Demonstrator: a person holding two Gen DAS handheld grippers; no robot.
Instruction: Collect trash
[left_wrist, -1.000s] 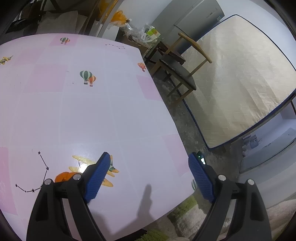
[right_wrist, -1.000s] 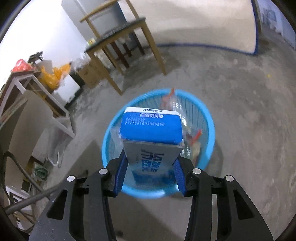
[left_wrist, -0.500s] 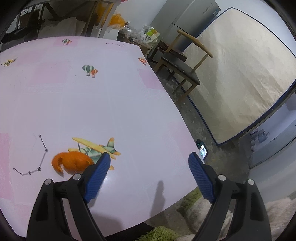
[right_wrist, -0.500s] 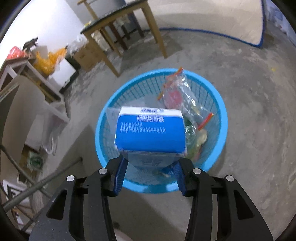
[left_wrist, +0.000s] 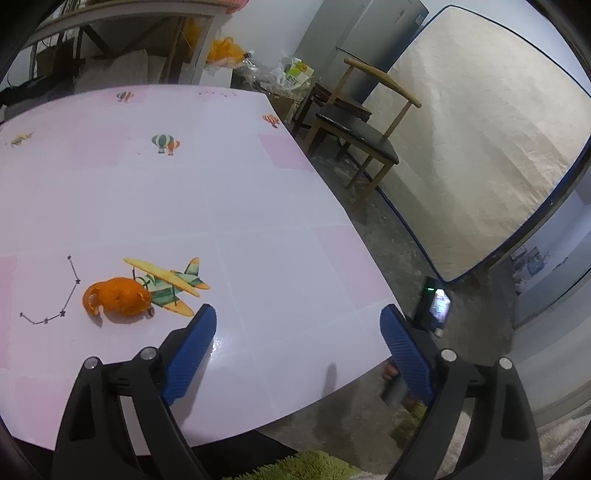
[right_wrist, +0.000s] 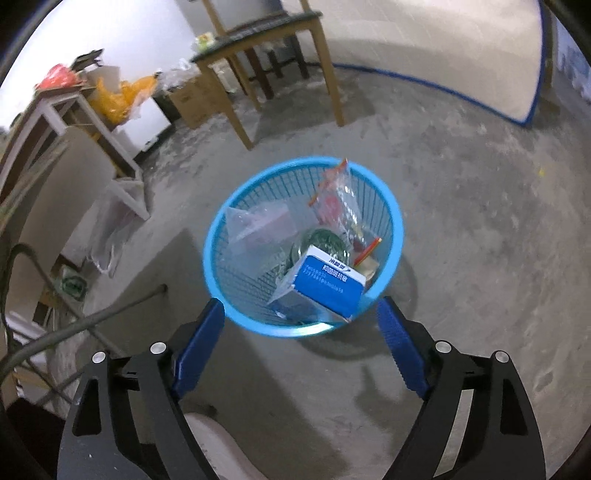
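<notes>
The right gripper (right_wrist: 299, 325) has just been opening – nothing is between its jaws now. The blue box (right_wrist: 325, 284) lies in the basket (right_wrist: 221, 236) at 5 o'clock. The left gripper (left_wrist: 297, 325) is spread wide and empty – the orange peel (left_wrist: 116, 297) waits on the table (left_wrist: 221, 184) at its 10 o'clock.

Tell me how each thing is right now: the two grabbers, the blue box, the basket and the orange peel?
Left gripper: open, empty, above the table.
Right gripper: jaws just opened, empty, above the basket.
Blue box: tilted, lying in the basket, let go.
Basket: upright on the floor, holding trash.
Orange peel: on the table, not picked up yet.
</notes>
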